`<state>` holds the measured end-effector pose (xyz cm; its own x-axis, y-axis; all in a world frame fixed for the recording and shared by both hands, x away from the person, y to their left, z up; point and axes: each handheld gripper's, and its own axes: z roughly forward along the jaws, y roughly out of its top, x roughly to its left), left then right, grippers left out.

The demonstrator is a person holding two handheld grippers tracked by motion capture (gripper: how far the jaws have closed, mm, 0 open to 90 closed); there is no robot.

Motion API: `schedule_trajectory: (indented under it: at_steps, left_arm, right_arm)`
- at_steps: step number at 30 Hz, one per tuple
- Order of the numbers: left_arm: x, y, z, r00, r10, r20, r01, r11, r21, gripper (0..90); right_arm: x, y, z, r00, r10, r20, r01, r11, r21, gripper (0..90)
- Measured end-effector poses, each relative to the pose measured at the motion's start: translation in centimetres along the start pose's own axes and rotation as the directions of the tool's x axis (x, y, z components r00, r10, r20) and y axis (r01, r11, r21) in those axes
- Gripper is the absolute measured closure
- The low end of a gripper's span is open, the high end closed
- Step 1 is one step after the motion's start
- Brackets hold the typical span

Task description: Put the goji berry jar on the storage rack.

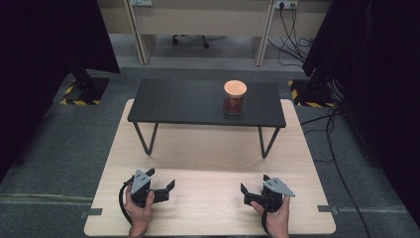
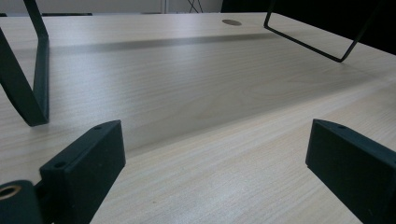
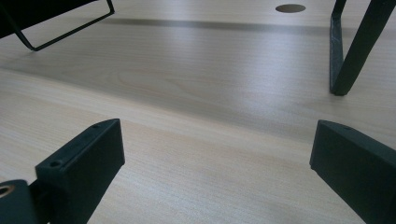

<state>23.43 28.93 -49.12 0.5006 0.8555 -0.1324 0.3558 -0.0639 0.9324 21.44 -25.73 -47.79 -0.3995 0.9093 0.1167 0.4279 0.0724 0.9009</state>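
A glass jar (image 1: 235,97) with a round wooden lid and dark red contents stands on the right part of a low black shelf (image 1: 188,101). The shelf rests on wire legs on the light wooden table (image 1: 208,148). Near the table's front edge a hand holds my left gripper (image 1: 161,178), low over the wood, its jaws wide apart with nothing between them. My right gripper (image 1: 254,183) sits level with it to the right, open and empty too. In the left gripper view my left gripper (image 2: 214,128) frames bare wood; in the right gripper view my right gripper (image 3: 215,126) does the same.
The shelf's legs (image 2: 35,88) (image 3: 348,56) stand ahead of both grippers. Black screens (image 1: 44,44) flank the table on both sides. Cables (image 1: 332,134) trail over the grey floor at the right. A desk (image 1: 203,20) stands at the back.
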Motion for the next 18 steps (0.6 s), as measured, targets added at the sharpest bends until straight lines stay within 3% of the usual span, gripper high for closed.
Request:
schedule_trajectory:
  at_steps: [18]
  left_arm:
    - [-0.01, 0.07, 0.10, 1.0000, 0.001, 0.001, -0.001, 1.0000, 0.005, 4.0]
  right_arm:
    - [0.00, 0.57, 0.32, 1.0000, 0.006, 0.005, -0.006, 1.000, 0.031, 3.6]
